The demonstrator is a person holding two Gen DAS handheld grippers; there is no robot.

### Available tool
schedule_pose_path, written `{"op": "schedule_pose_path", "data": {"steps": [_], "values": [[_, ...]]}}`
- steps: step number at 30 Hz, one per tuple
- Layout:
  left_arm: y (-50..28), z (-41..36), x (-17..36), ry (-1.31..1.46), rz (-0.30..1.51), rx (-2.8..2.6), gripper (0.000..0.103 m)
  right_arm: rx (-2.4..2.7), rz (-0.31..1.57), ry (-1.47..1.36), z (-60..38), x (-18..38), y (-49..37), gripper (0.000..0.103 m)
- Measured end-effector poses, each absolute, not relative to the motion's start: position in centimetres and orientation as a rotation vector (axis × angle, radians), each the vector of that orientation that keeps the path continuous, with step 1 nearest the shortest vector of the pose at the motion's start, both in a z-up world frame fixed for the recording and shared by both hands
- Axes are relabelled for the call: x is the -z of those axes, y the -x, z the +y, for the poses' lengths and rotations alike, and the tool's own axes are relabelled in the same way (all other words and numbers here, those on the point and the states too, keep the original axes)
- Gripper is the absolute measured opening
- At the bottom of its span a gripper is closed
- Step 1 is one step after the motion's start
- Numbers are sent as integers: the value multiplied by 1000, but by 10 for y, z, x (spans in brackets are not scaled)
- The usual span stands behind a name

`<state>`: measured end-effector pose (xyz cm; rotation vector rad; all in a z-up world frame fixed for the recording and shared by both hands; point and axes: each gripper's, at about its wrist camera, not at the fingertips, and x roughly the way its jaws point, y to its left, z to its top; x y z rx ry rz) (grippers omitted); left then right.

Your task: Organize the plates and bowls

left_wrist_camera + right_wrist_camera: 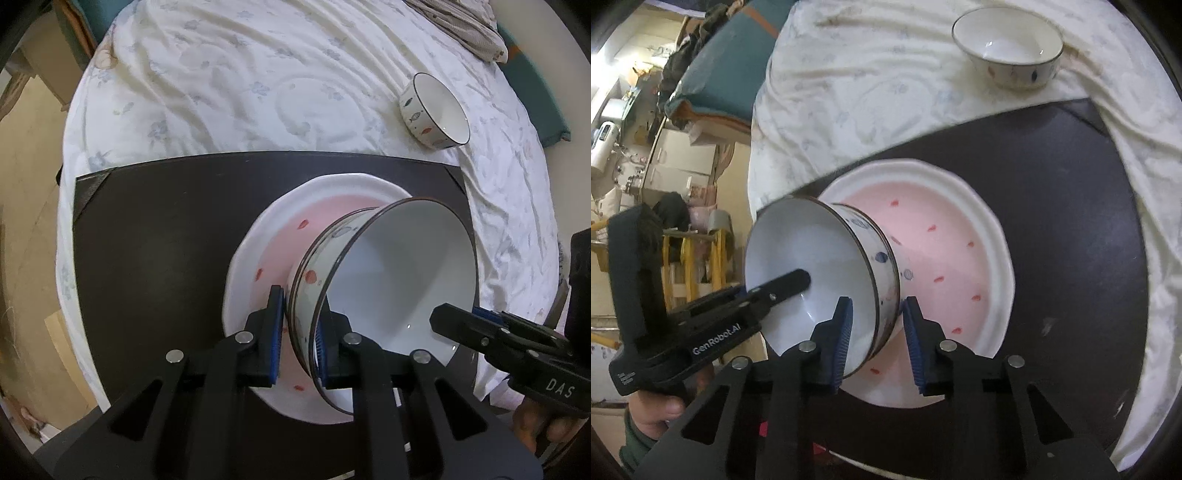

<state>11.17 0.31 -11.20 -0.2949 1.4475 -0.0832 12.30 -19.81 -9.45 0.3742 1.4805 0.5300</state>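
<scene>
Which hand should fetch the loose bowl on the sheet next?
Probably right. The right tongs only straddle the stack wall, pads not pressing, so they are free, and the loose bowl lies up right of them. The left tongs are clamped on the stack rim.

R tongs [877, 339] straddle bowl [827, 273] rim, blue pads [842, 343] w/ a gap either side, not pressing. Bowl sits on pink plate [960, 258] just ahead, on black mat [1071, 221]. L tongs [798, 280] reach into bowl from left. 2nd bowl [1008, 51] far ahead on bed [868, 92].
</scene>
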Motion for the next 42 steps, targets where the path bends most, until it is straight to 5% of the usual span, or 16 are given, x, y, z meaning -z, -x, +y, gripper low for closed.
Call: {"op": "schedule_pose_path", "data": {"steps": [20, 21, 25, 34, 38, 42], "values": [[-116, -19, 107, 243, 1413, 124, 14, -460, 1480, -373, -221, 92, -126, 29], [-113, -19, 104, 234, 1404, 119, 16, -460, 1481, -372, -220, 92, -126, 29], [-106, -19, 93, 203, 1330, 96, 53, -463, 1478, -373, -221, 91, -126, 29], [-104, -16, 74, 130, 1225, 65, 58, -453, 1440, -346, -219, 82, -124, 33], [-103, -15, 72, 130, 1202, 66, 59, -435, 1405, -351, -222, 77, -125, 59], [-95, -11, 62, 102, 1123, 27, 59, -447, 1366, -343, -226, 70, -122, 70]]}}
